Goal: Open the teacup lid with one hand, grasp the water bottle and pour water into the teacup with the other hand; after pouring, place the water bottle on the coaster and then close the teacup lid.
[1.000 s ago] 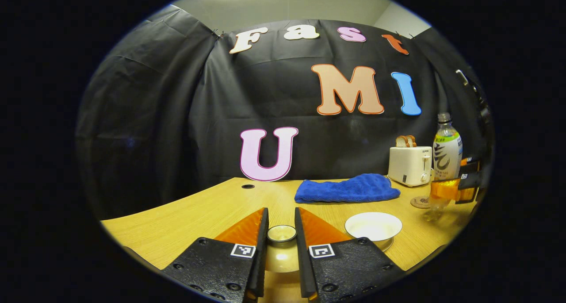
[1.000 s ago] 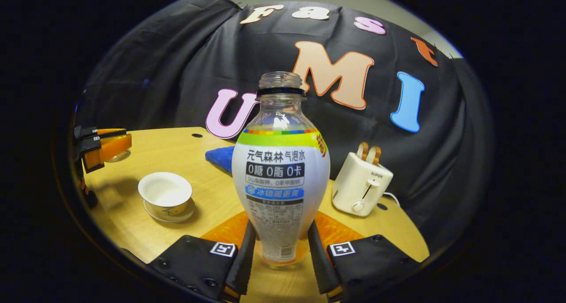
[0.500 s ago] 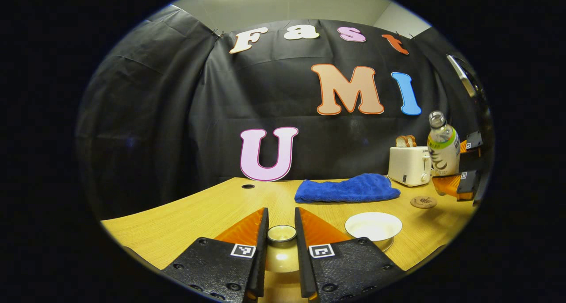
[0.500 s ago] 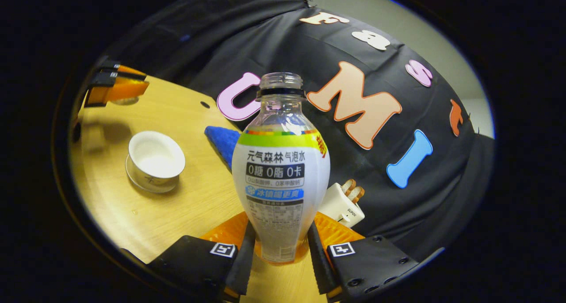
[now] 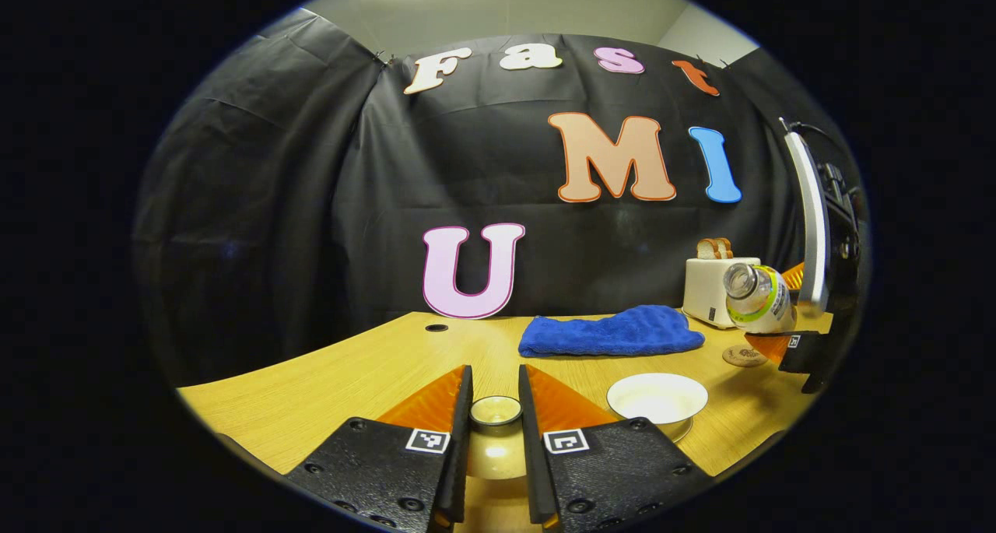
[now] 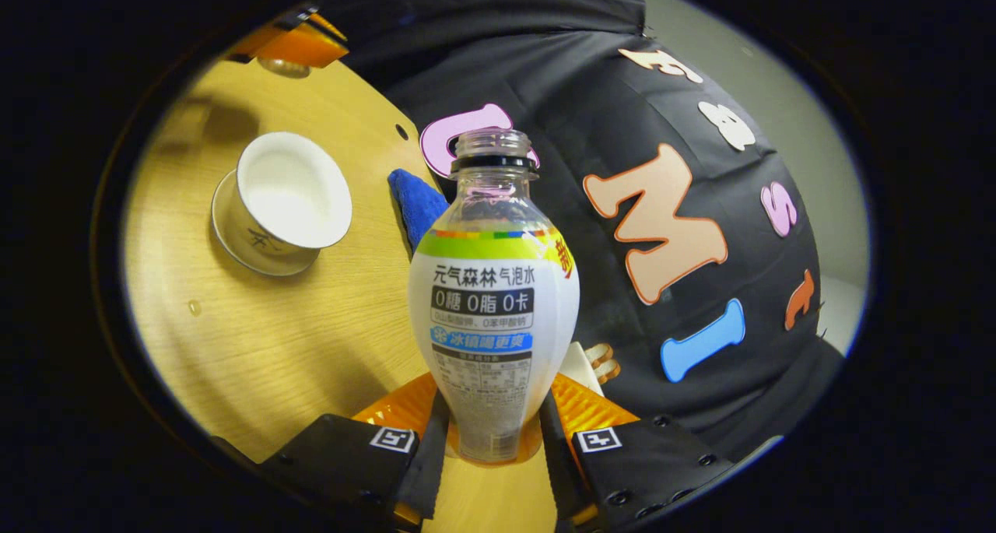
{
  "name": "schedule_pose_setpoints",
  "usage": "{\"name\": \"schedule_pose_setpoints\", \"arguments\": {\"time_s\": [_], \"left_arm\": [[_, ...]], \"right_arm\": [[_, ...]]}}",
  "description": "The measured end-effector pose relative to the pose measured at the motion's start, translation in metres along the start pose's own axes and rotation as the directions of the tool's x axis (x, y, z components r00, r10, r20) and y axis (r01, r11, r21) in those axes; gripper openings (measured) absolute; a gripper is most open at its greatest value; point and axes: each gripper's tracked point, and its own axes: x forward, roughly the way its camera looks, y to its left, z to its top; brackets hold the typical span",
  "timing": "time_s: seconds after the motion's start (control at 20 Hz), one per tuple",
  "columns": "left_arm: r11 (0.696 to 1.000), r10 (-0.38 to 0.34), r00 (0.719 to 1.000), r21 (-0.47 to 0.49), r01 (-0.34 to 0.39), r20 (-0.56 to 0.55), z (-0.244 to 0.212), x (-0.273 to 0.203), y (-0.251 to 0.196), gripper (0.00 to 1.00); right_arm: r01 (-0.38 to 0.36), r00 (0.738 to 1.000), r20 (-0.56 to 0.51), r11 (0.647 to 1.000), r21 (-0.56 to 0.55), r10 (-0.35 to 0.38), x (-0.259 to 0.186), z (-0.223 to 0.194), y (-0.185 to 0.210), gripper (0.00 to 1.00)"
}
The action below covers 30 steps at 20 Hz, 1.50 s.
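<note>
- Left gripper (image 5: 495,408): fingers nearly closed, clamped on the knob of the teacup lid (image 5: 496,411), held off the cup.
- Right gripper (image 6: 490,432): both fingers press the water bottle (image 6: 493,307), uncapped, tipped toward the teacup (image 6: 282,200).
- Teacup sits open on its saucer on the table (image 6: 311,338); coaster (image 5: 744,355) near the toaster (image 5: 710,286).

Right tool (image 6: 492,440) tilted (left tool (image 5: 495,440) level)

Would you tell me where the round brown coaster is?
In the left gripper view, the round brown coaster lies on the table's right, before the white toaster.
</note>
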Motion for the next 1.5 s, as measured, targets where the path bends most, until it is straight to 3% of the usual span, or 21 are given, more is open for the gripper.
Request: {"name": "schedule_pose_setpoints", "arguments": {"time_s": [0.05, 0.15, 0.4, 0.6, 1.05, 1.3, 1.5], "left_arm": [[1.000, 0.000, 1.000, 0.000, 0.000, 0.000, 0.000, 0.000, 0.000, 0.29], [1.000, 0.002, 1.000, 0.000, -0.002, 0.000, -0.001, 0.000, 0.001, 0.29], [1.000, 0.002, 1.000, 0.000, -0.002, 0.001, 0.000, 0.000, 0.000, 0.30], [1.000, 0.002, 1.000, 0.000, -0.002, 0.000, 0.000, -0.001, 0.000, 0.29], [1.000, 0.006, 1.000, 0.000, -0.006, 0.001, 0.000, 0.000, 0.001, 0.29], [1.000, 0.005, 1.000, -0.001, -0.005, 0.000, 0.000, -0.001, 0.001, 0.29], [1.000, 0.005, 1.000, -0.002, -0.005, 0.000, 0.000, -0.001, 0.001, 0.29]], "right_arm": [[0.011, 1.000, 0.008, 0.999, -0.047, -0.010, 0.001, 0.002, -0.001, 0.58], [0.026, 1.000, 0.015, 0.992, -0.125, -0.024, 0.002, 0.004, -0.001, 0.62], [0.020, 1.000, 0.012, 0.972, -0.233, -0.017, 0.010, 0.003, 0.008, 0.62], [0.065, 0.998, 0.027, 0.942, -0.329, -0.060, 0.011, 0.004, 0.004, 0.61], [0.139, 0.990, 0.079, 0.886, -0.443, -0.116, 0.010, 0.017, -0.008, 0.58], [0.179, 0.984, 0.113, 0.836, -0.520, -0.140, 0.008, 0.028, -0.015, 0.59], [0.185, 0.982, 0.120, 0.822, -0.538, -0.142, 0.011, 0.029, -0.012, 0.61]]}}
